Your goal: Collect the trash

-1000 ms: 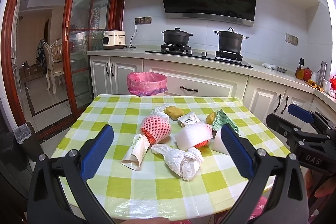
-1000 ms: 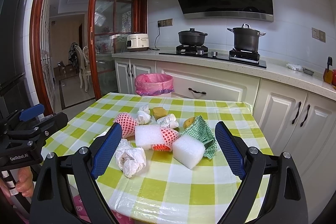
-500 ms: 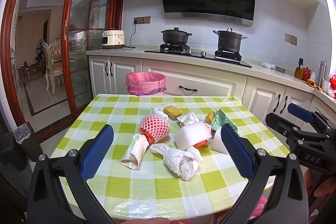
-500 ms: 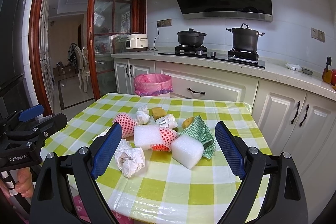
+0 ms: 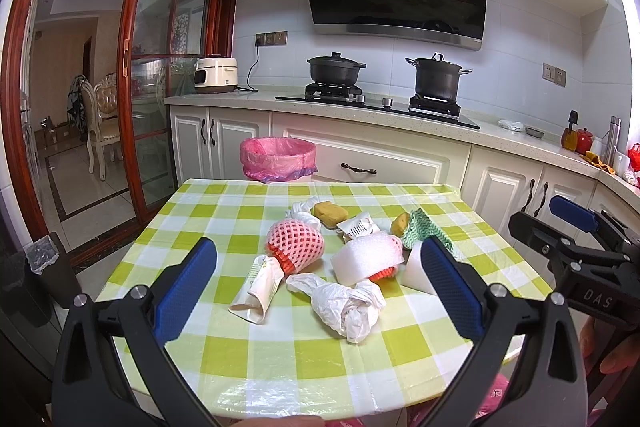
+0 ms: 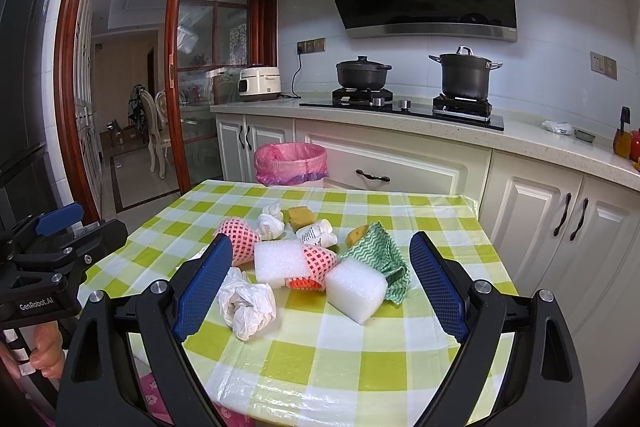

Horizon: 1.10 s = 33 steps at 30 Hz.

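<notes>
1. Left tool (image 5: 318,287): jaws spread wide, holding nothing, hovering over the near edge of the counter (image 5: 280,359).
2. Right tool (image 6: 320,283): likewise spread and empty, beside the left one and facing the same heap.
3. Crumpled white plastic bag (image 5: 344,301): nearest item, lying between the left tool's fingers and just ahead of them. Judged the easiest first pick. It is soft and springy, so close well down into the bulk rather than on a loose fold, or a tail may slip free.
4. Rolled paper wrapper (image 5: 260,285): left of centre for the left tool, touching the mesh sleeve beyond it. Best pinched across its width.
5. White foam block (image 6: 356,291): directly ahead of the right tool, resting against the green cloth. Light and compressible; a gentle squeeze across the short sides should do.
6. Pink foam mesh sleeve (image 5: 296,245) and second foam piece with red netting (image 6: 296,263): mid-heap, touching their neighbours. Lift straight up so nothing drags along.
7. Green patterned cloth (image 6: 380,251), small printed packet (image 6: 318,233), yellow-brown sponge (image 5: 330,213), knotted white scrap (image 6: 272,223): far side of the heap, best left until the near pieces are gone.
8. Pink-lined bin (image 5: 278,159): beyond the counter's far edge, well apart from both tools. Every carry must clear the remaining heap.
</notes>
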Tool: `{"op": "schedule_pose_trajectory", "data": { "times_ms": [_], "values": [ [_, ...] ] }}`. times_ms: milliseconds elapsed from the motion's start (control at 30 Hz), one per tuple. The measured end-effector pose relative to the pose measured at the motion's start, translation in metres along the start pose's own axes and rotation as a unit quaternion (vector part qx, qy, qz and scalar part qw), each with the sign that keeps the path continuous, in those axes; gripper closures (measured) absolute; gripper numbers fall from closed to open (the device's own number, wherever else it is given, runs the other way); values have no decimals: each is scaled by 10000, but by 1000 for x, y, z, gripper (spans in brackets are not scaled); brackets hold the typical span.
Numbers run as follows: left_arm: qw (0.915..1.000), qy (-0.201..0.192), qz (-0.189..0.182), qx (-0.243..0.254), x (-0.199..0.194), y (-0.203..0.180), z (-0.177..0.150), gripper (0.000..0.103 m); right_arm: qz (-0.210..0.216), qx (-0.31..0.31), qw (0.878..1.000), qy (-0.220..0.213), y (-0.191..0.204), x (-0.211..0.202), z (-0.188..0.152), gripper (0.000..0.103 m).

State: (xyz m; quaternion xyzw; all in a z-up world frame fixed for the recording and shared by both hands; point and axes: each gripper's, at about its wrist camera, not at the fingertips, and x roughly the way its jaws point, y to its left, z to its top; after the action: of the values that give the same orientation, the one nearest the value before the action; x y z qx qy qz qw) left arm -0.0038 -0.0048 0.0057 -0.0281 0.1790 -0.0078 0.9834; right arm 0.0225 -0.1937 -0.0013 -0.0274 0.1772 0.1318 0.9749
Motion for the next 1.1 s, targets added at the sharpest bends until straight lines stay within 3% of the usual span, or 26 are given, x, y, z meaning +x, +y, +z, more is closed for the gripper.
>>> {"op": "schedule_pose_trajectory", "data": {
  "times_ms": [767, 933, 1100],
  "values": [
    [10000, 35, -30, -13, 0, 0, -3, 4, -9, 24, 10000, 13, -2, 1, -1, 18],
    [9999, 142, -33, 0, 6, 3, -6, 4, -107, 20, 9999, 41, -9, 6, -5, 18],
    [9986, 504, -86, -133, 29, 17, -17, 4, -239, 141, 9993, 250, -25, 28, -16, 18]
  ]
}}
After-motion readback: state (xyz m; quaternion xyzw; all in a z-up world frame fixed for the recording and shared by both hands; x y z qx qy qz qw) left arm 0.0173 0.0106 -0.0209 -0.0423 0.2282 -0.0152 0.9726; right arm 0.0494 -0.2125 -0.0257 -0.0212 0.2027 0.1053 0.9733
